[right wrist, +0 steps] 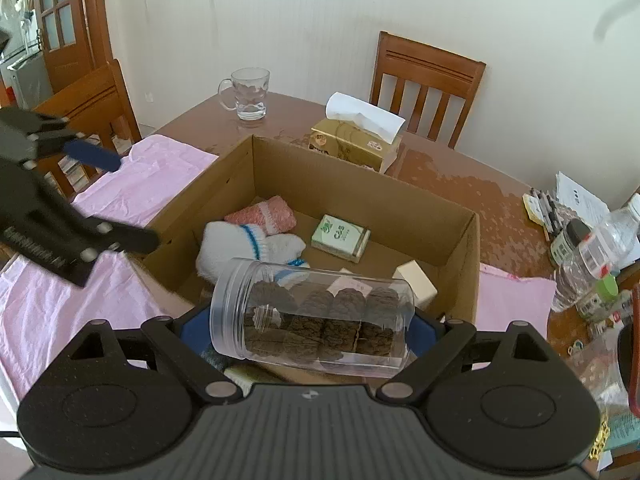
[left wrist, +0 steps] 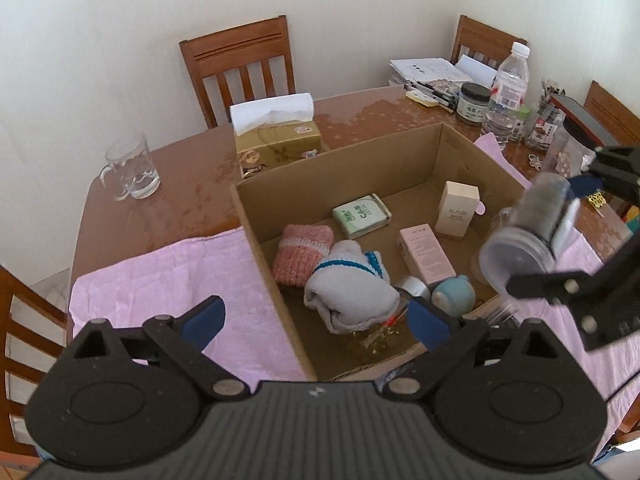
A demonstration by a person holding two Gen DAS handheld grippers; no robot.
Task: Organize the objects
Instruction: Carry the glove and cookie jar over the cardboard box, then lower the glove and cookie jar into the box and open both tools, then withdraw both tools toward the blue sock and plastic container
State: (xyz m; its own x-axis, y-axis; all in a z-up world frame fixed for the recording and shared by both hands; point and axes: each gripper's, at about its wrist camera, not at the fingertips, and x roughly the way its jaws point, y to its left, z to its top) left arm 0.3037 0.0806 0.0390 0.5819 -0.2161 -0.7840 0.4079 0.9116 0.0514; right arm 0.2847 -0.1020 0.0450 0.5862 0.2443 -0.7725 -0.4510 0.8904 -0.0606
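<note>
Wood table [left wrist: 360, 108], cardboard box [right wrist: 360, 184] — right gripper [right wrist: 312, 326] clamps clear ribbed plastic jar [right wrist: 312, 316]; left gripper [left wrist: 316, 316] wide open, empty.

Cream walls [left wrist: 120, 40], wooden chairs [left wrist: 240, 64].

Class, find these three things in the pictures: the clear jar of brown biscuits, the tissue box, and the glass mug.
Jar [right wrist: 320, 316], right wrist view, on its clear side wall.
Tissue box [left wrist: 280, 146], left wrist view, on its gold front face.
Glass mug [right wrist: 251, 94], right wrist view, on its body.
</note>
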